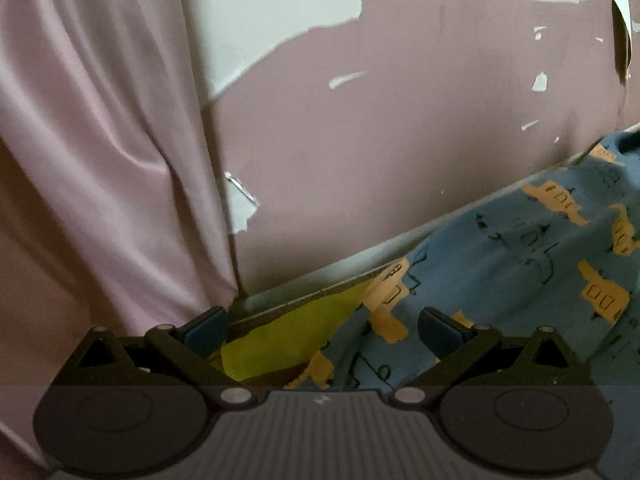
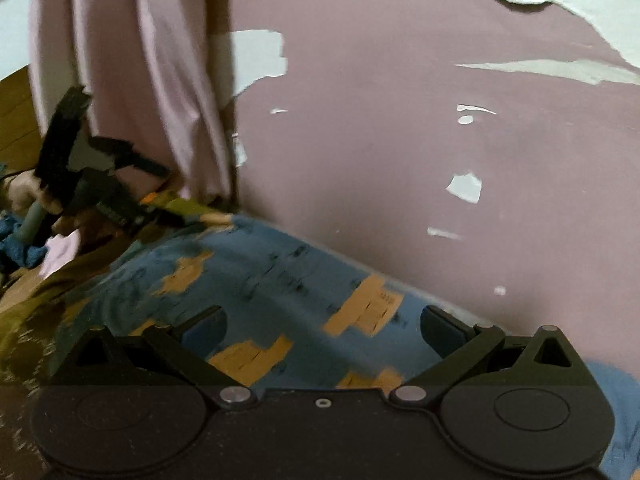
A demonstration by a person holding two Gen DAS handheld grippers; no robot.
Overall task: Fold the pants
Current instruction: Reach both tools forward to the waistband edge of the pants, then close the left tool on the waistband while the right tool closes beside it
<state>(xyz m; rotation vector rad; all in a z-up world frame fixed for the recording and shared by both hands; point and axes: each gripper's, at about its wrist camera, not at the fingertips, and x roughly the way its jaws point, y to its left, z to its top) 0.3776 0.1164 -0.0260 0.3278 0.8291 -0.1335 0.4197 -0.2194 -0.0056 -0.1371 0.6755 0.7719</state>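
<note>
We see a home bedroom: peeling pink wall (image 1: pixel 420 120), pale curtain (image 1: pixel 100 140), patterned bedsheet (image 2: pixel 280 272).

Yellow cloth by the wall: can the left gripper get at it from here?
Probably yes. The left gripper is open, and the yellow cloth lies bare between its fingers, with only the blue patterned fabric overlapping its right edge.

No readable text, labels, brands or numbers in either wrist view. The blue sheet (image 1: pixel 500 260) carries orange block shapes with dark line drawings on them; these are pattern, not lettering, and they are motion-blurred in the right wrist view. Nothing is printed on the pink wall (image 1: pixel 400 120).
</note>
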